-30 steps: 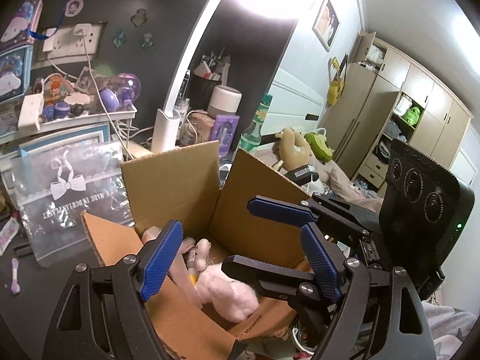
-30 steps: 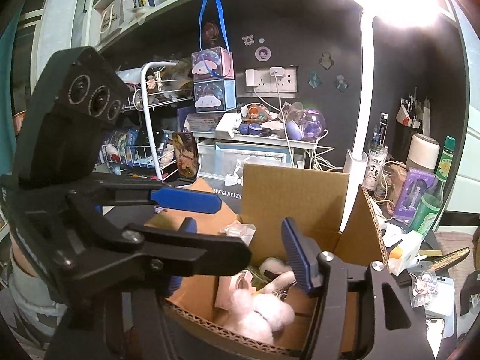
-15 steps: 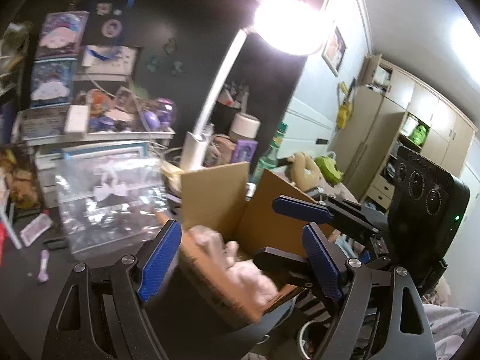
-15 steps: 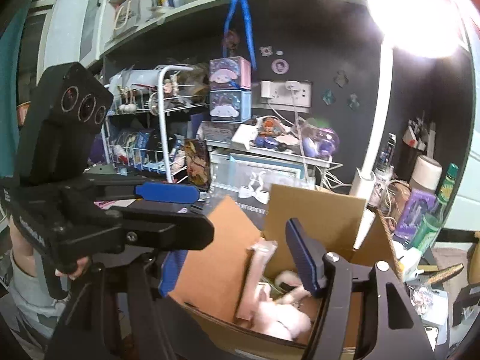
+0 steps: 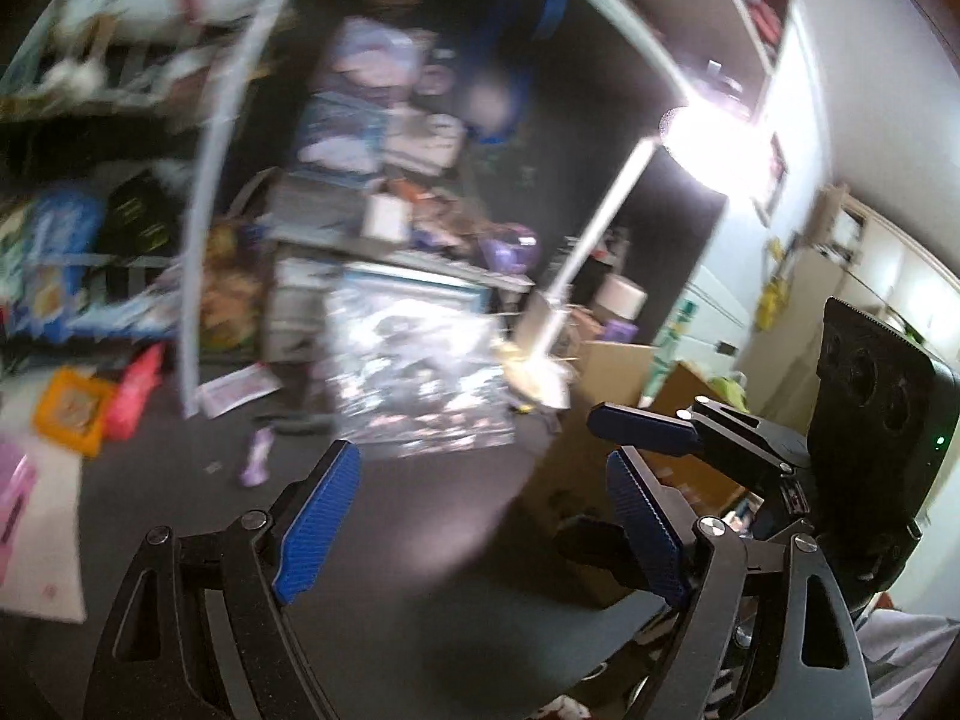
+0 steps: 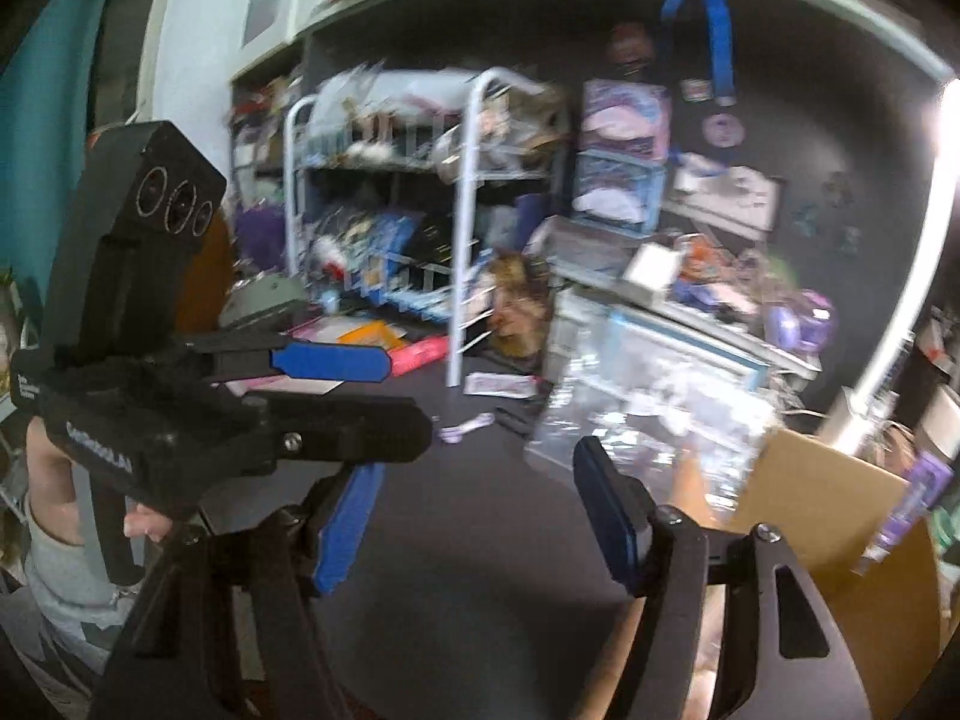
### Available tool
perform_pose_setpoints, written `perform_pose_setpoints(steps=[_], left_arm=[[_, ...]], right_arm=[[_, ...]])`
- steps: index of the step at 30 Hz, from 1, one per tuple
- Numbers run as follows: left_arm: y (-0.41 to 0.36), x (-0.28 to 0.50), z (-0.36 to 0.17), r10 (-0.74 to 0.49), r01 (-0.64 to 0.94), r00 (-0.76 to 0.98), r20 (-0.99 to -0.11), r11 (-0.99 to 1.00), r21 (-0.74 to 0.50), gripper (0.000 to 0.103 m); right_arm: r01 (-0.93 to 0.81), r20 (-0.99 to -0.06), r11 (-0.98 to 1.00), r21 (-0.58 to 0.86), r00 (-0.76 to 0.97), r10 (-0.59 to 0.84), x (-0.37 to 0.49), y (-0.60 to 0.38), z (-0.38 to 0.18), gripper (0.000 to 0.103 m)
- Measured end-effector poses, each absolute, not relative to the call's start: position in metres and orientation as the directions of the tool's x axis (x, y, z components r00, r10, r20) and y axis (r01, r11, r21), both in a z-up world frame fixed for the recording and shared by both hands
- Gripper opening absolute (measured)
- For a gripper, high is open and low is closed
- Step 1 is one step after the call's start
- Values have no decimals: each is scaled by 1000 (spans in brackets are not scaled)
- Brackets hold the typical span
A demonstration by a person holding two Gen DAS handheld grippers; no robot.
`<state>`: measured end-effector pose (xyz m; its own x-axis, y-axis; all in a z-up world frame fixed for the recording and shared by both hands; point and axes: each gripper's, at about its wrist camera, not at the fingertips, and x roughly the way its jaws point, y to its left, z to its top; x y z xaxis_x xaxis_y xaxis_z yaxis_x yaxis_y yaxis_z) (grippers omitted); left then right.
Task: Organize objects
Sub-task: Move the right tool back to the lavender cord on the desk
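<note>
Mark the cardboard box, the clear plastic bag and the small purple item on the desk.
cardboard box (image 6: 822,498), right wrist view, its upright back flap.
clear plastic bag (image 5: 420,372), left wrist view, middle of its face.
small purple item (image 5: 257,463), left wrist view, mid-body.

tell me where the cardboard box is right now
The cardboard box sits on the dark desk at the right of both views, beside the clear bag.

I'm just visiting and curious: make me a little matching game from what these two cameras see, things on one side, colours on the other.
Things:
1. gripper pads
2. cardboard box
3. rack frame
4. square frame on the desk

Colours:
a. white
b. orange
c. blue
d. brown

Pairs: 1-c, 2-d, 3-a, 4-b
</note>
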<state>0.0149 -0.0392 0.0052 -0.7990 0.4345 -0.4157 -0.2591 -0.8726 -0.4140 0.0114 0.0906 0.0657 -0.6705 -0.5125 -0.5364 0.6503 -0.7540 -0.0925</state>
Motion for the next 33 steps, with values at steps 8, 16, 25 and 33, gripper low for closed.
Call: perform_pose_setpoints(steps=[8,16,25,33], left_arm=[[-109,26,-43,350,-101,-809,-473,-875,-474,85],[-135,21,-82,348,-46,-774,-529,-864,-501,85],[-152,7,-99,351,-18,-759,-549,-853,-522,85],[-165,1,-103,347,-1,-763,-546,-844,-536,85]], right_arm=[[715,-672,-699,-20,-528,-520,-32,20,13,68],[671,-748,-739,56,-462,-476,-86,-8,-36,73],[630,-773,-773,82,-449,-448,-131,-26,-68,73],[609,-781,-792,49,-471,-410,-153,-38,-81,68]])
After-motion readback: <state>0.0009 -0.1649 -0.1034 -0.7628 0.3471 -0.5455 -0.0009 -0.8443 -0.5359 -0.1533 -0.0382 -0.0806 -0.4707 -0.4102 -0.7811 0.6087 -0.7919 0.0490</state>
